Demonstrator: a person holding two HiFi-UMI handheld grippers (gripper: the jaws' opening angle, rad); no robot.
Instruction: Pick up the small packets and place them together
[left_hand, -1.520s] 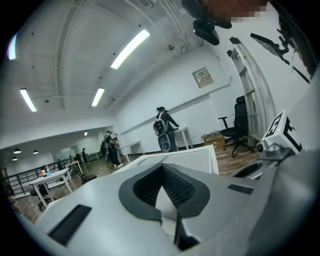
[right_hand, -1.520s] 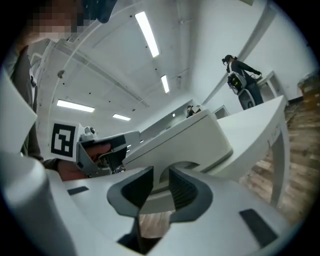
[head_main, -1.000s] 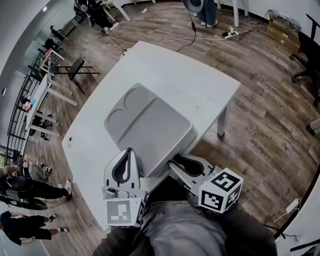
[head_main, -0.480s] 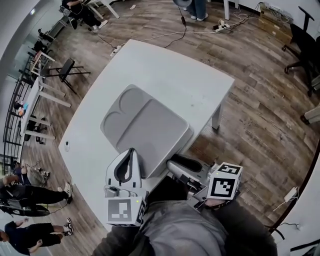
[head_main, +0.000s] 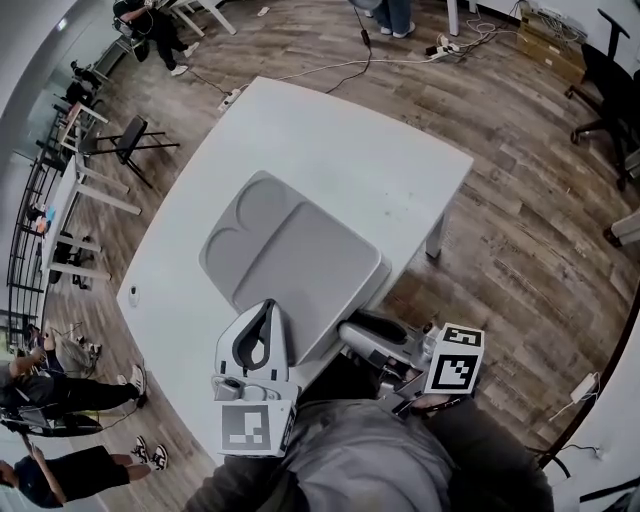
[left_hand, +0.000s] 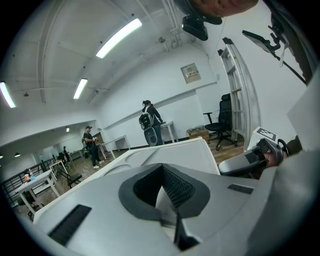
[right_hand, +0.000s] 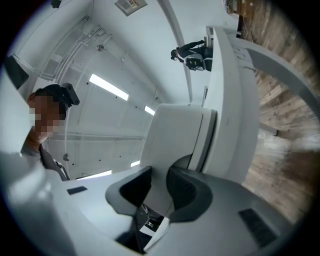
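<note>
Zero small packets in sight for us, neither on the white surface (head_main: 330, 140) nor on the grey tray (head_main: 300, 250). The right gripper (right_hand: 157, 186) has rolled over beside the tray's near corner, and its jaws have just been opening to a modest gap with nothing between them. The left gripper (left_hand: 162, 172) sits closed and empty, so we reckon collecting hasn't begun.

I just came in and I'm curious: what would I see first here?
A big grey tray lies in the middle of the white table. At the tray's near edge sit two grippers: the left gripper is shut, and the right gripper has jaws that have just been opening, with nothing between them.
</note>
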